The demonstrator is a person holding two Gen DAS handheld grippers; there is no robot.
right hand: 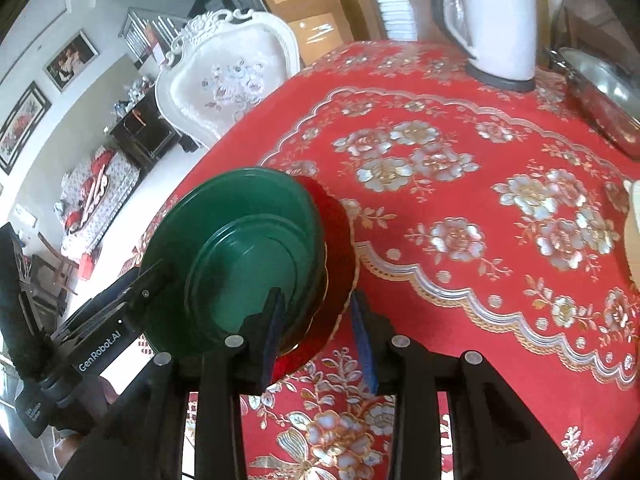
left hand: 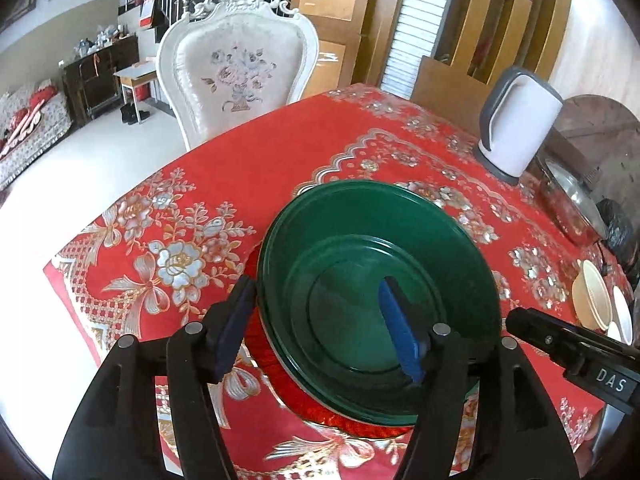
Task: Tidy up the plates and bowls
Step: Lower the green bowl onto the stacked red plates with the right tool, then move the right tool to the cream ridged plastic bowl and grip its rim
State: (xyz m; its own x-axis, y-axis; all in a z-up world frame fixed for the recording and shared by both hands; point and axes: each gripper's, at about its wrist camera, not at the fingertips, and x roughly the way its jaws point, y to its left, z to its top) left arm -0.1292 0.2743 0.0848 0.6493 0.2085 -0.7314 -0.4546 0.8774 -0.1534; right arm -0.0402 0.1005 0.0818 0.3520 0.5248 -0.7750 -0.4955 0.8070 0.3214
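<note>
"Two hand-held grippers on one stack? Take me across it, left to right."

"Past the worktop's far left edge stands a white chair. Near the front left corner sit the green plates, nested on a red plate that lies flat on the red flowered cloth. My left hand-held gripper is spread wide over their near rim, with one blue pad outside the rim, the other above the green well, and neither pressing."

"And the right one?"

"My right hand-held gripper has only a narrow gap, and the right-hand rim of the stack sits in it. One pad is over the green and one is outside the red edge. Whether they bite, I cannot tell."

"Further right?"

"A white kettle stands at the far right corner, with cream bowls at the right edge."
</note>
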